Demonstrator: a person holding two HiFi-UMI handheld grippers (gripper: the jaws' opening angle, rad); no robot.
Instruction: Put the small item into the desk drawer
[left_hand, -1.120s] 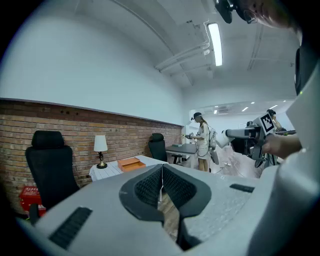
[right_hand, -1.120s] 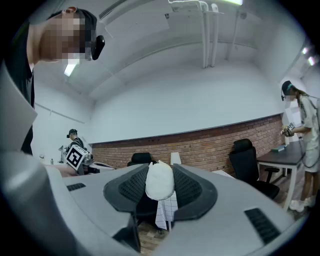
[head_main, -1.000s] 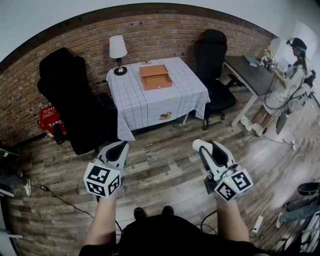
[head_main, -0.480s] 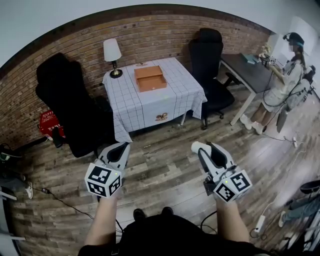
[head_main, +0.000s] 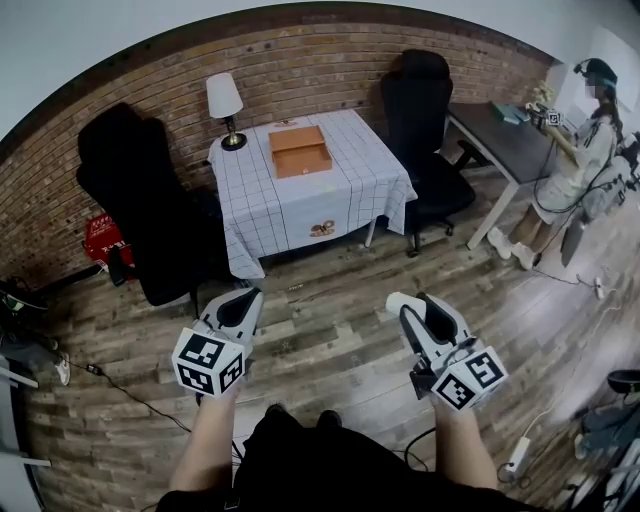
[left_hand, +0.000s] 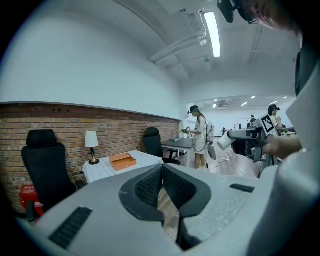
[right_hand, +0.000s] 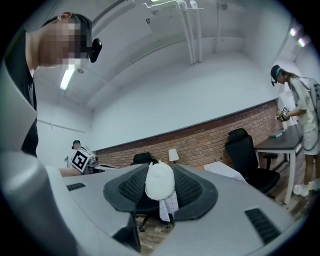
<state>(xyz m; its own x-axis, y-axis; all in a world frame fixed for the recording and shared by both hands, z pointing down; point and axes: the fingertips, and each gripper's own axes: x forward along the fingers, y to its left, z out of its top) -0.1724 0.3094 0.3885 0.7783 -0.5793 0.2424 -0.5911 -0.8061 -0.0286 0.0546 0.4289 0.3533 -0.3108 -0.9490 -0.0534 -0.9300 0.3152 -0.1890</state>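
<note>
My right gripper (head_main: 412, 305) is shut on a small white rounded item (head_main: 396, 299), held at waist height over the wooden floor. In the right gripper view the white item (right_hand: 160, 181) fills the gap between the ribbed pads. My left gripper (head_main: 243, 299) hangs beside it, jaws shut with nothing in them; its tips meet in the left gripper view (left_hand: 161, 168). The orange desk drawer unit (head_main: 302, 152) sits far ahead on a table with a checked cloth (head_main: 330, 200), its top drawer pulled open. Both grippers are well short of the table.
A lamp (head_main: 224, 105) stands at the table's back left corner. Black office chairs flank the table on the left (head_main: 140, 200) and the right (head_main: 425, 110). A person (head_main: 580, 160) stands at a dark desk (head_main: 505, 130) on the right. Cables and a power strip (head_main: 517, 450) lie on the floor.
The head view has shifted slightly, and both grippers sit a little lower in the picture. Their grip and spacing look the same.
</note>
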